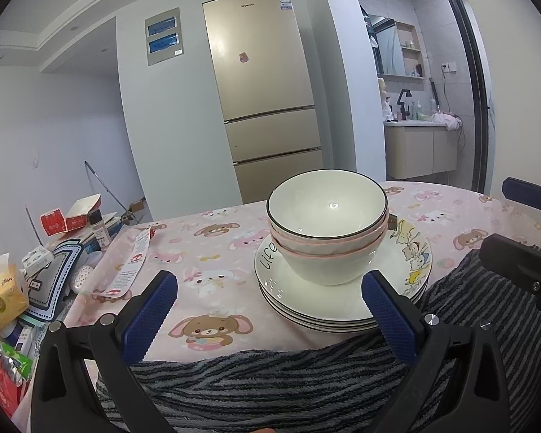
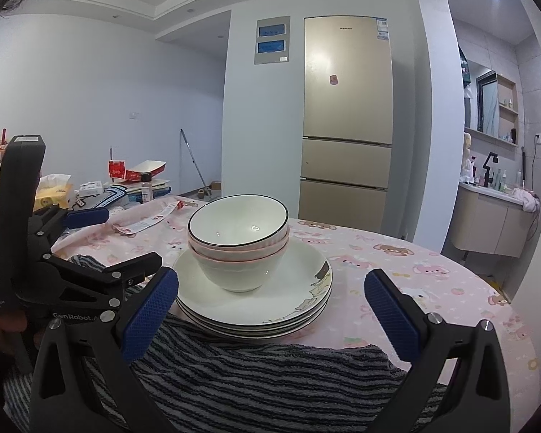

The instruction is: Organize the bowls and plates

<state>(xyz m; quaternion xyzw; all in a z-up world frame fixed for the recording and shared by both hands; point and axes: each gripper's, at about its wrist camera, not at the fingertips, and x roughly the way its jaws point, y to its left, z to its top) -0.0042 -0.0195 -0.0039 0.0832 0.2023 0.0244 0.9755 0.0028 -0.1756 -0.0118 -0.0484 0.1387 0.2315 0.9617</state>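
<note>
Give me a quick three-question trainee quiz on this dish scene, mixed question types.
1. True or false: the bowls are nested on the plate stack.
2. The top bowl's rim is: A black, B pink, C green.
3. Fill in: the left gripper and right gripper both hold ____.

Key: 1 true. 2 A. 3 nothing; both are open, above the striped towel.

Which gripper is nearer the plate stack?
Left, slightly. The left gripper is open with its right finger overlapping the near rim of the plate stack. The right gripper is open just short of it, over the striped towel.
</note>
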